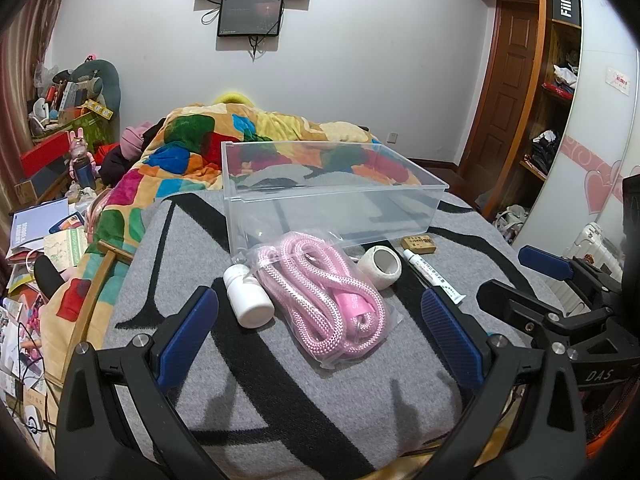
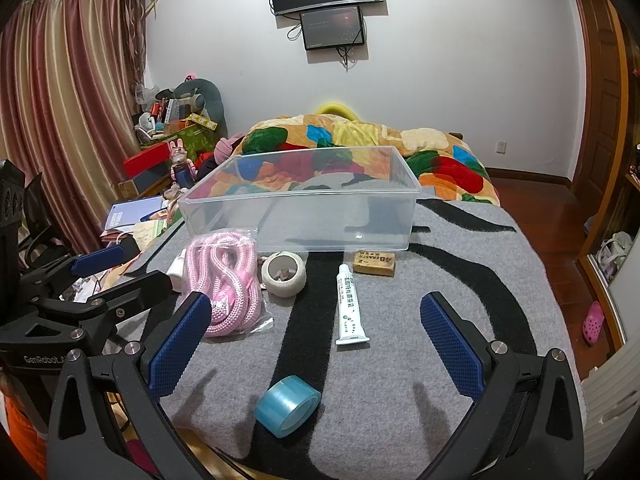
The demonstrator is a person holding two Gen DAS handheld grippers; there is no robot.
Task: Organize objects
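A clear plastic bin [image 1: 332, 200] [image 2: 304, 204] stands empty on the grey-black blanket. In front of it lie a bagged pink rope [image 1: 324, 300] [image 2: 228, 280], a white pill bottle [image 1: 248, 296], a white tape roll [image 1: 380, 266] [image 2: 284, 274], a white tube [image 1: 434, 276] [image 2: 348, 306], a tan eraser [image 1: 418, 245] [image 2: 375, 263] and a blue tape roll [image 2: 287, 405]. My left gripper [image 1: 320, 324] is open, its fingers either side of the rope and bottle. My right gripper [image 2: 316, 328] is open, above the tube and blue tape.
A colourful quilt [image 1: 224, 148] [image 2: 360, 148] lies behind the bin. Clutter, papers and boxes [image 1: 44, 216] fill the floor left of the bed. A wardrobe and door [image 1: 520, 92] stand to the right. Each gripper shows in the other's view: the right gripper [image 1: 568, 300], the left gripper [image 2: 80, 280].
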